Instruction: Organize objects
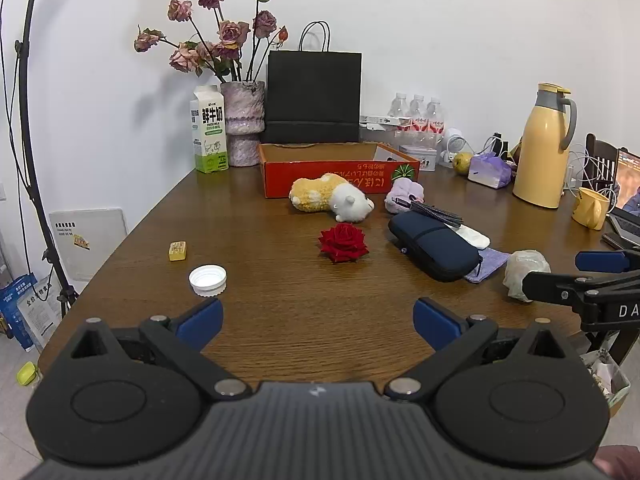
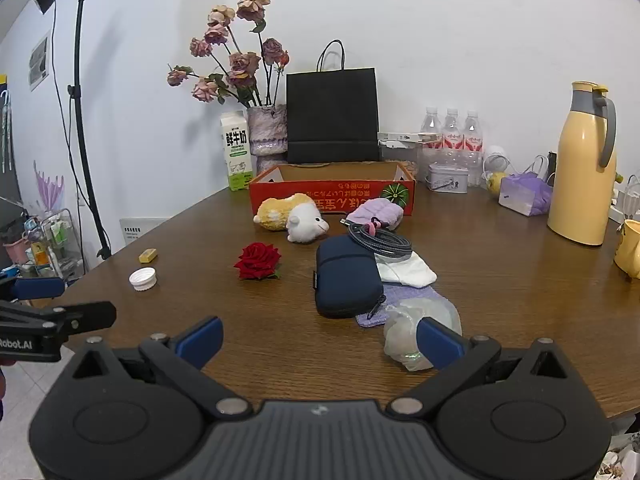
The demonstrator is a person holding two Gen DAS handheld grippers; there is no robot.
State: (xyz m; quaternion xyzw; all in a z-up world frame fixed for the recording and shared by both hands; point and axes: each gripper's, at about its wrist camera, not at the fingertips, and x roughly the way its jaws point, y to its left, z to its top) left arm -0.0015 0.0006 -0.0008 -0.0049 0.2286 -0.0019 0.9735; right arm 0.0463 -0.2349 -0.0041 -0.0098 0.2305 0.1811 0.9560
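Observation:
An open red cardboard box (image 1: 340, 178) (image 2: 332, 196) stands mid-table. In front of it lie a yellow-white plush toy (image 1: 332, 198) (image 2: 292, 218), a red rose (image 1: 343, 243) (image 2: 257, 261), a navy case (image 1: 434, 246) (image 2: 346, 274), a coiled cable (image 2: 380, 240), a purple pouch (image 2: 376, 216), a white cloth (image 2: 406, 272), a crumpled clear bag (image 1: 524, 272) (image 2: 412, 330), a white cap (image 1: 208, 279) (image 2: 143, 279) and a yellow eraser (image 1: 178, 250) (image 2: 147, 256). My left gripper (image 1: 318, 322) is open and empty above the near table edge. My right gripper (image 2: 320, 336) is open and empty; its right finger (image 2: 438, 342) is beside the clear bag.
At the back stand a milk carton (image 1: 209, 130), a vase of dried roses (image 1: 242, 124), a black paper bag (image 1: 314, 96) and water bottles (image 1: 418, 114). A yellow thermos (image 1: 542, 146), a mug (image 1: 592, 208) and a laptop (image 1: 626, 196) are at the right. A light stand (image 2: 86, 120) is at the left.

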